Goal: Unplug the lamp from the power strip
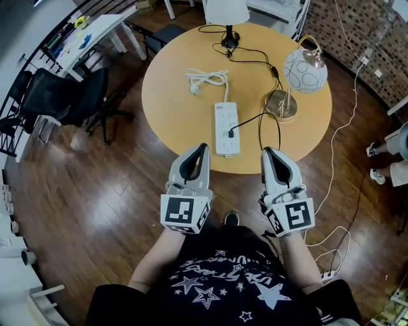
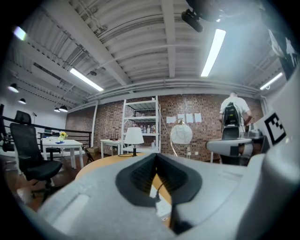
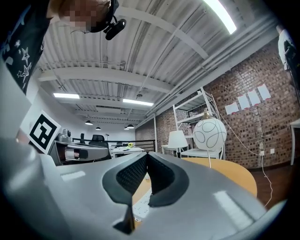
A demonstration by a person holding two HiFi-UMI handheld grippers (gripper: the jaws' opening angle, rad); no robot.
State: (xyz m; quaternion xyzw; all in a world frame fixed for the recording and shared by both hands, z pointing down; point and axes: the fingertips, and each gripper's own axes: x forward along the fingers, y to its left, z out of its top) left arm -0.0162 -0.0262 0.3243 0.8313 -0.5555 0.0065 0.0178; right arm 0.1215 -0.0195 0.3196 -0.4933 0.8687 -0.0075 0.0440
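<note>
A white power strip point(image 1: 227, 128) lies on the round wooden table point(image 1: 172, 108). A black plug point(image 1: 231, 134) sits in it, and its black cord runs off toward the lamps. A globe lamp point(image 1: 305, 71) on a brass base stands at the right. A white-shade lamp point(image 1: 227, 9) stands at the far edge. My left gripper point(image 1: 203, 148) and right gripper point(image 1: 268, 151) hover side by side at the table's near edge, pointing level at the strip, both shut and empty. The left gripper view shows the strip point(image 2: 162, 207) and plug point(image 2: 157, 198) just beyond the closed left gripper point(image 2: 156, 155).
A coiled white cord point(image 1: 207, 79) lies left of the strip's far end. Black office chairs point(image 1: 70, 95) and a white desk point(image 1: 89, 35) stand to the left. A second power strip point(image 1: 328, 275) with white cables lies on the floor at the right, near a person's feet point(image 1: 376, 162).
</note>
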